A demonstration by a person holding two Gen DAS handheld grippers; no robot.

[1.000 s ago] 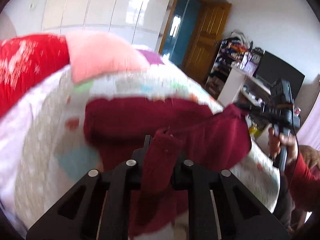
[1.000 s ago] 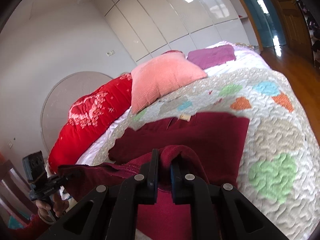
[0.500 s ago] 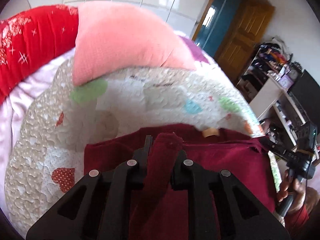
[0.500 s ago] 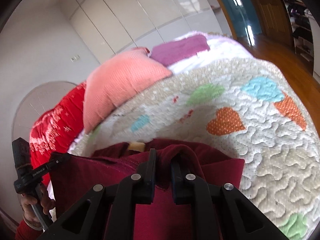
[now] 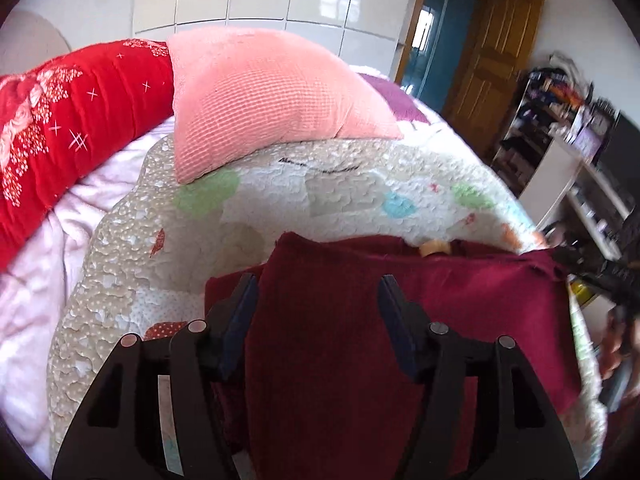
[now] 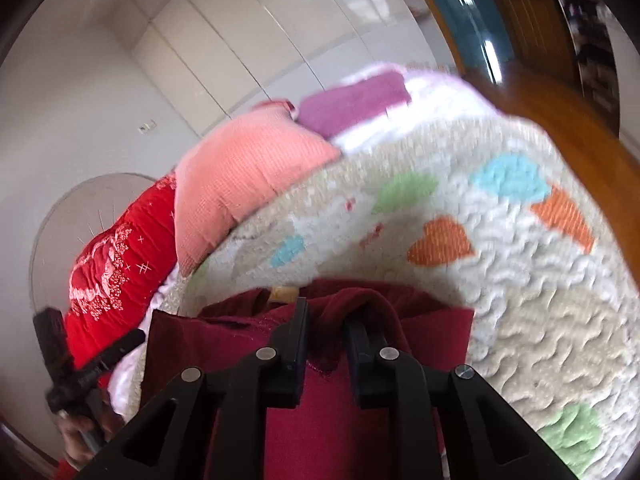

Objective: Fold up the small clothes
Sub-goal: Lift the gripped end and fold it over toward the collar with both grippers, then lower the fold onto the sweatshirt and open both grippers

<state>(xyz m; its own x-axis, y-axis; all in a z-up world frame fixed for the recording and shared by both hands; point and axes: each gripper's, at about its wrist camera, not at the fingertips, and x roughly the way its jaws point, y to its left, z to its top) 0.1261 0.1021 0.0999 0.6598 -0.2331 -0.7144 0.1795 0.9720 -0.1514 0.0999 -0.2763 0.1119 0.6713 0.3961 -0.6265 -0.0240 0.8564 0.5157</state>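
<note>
On the quilted heart-patterned bed (image 5: 352, 196), the dark red knit garment (image 5: 340, 340) lies folded over. Left gripper (image 5: 318, 300) is released; right gripper (image 6: 326, 322) grasps cloth. Next, probably let go and smooth.

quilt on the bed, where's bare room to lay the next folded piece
Free: the quilt right of the maroon garment, and the strip between that garment and the pink pillow. Crowded: the near edge, where the left gripper stands open and the right gripper pinches cloth.

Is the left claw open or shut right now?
Open. In the left wrist view the left claw has its fingers spread wide, with the maroon garment lying loose between them, not pinched.
</note>
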